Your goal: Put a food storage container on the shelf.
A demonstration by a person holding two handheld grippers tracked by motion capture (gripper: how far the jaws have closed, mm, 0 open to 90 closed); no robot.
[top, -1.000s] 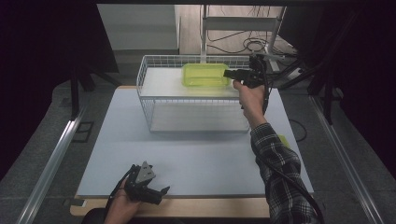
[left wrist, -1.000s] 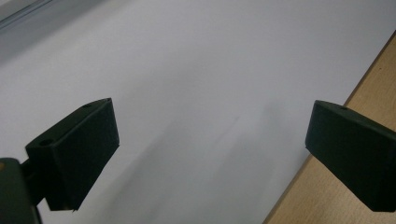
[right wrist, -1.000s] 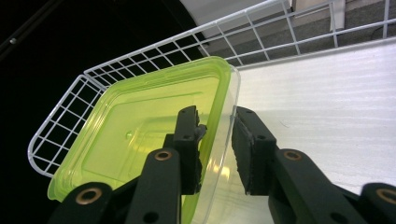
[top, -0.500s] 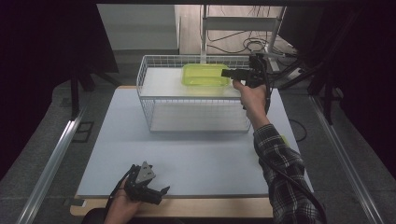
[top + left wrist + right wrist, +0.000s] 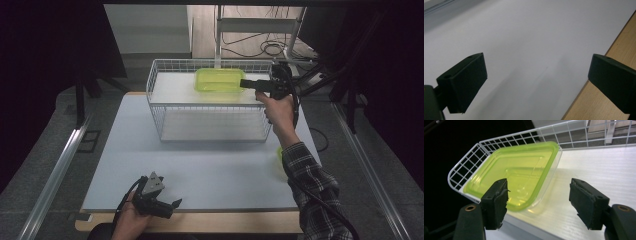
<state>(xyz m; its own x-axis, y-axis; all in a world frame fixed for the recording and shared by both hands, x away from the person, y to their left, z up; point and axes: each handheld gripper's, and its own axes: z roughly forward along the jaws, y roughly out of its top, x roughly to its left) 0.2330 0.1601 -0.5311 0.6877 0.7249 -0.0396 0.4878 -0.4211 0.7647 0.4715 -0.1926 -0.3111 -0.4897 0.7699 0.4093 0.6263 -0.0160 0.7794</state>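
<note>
Reaching a little further than a second ago, the right gripper [image 5: 246, 83], jaws apart, now probably touches the green container [image 5: 219, 79]; left gripper [image 5: 172, 206] rests open.

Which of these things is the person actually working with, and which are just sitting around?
Likely in use:
- right gripper, jaws open, next to the container
- green-lidded container
- white wire rack it sits on

Just lying about:
- left gripper, open, resting low at the table's near edge
- cables on the floor
</note>
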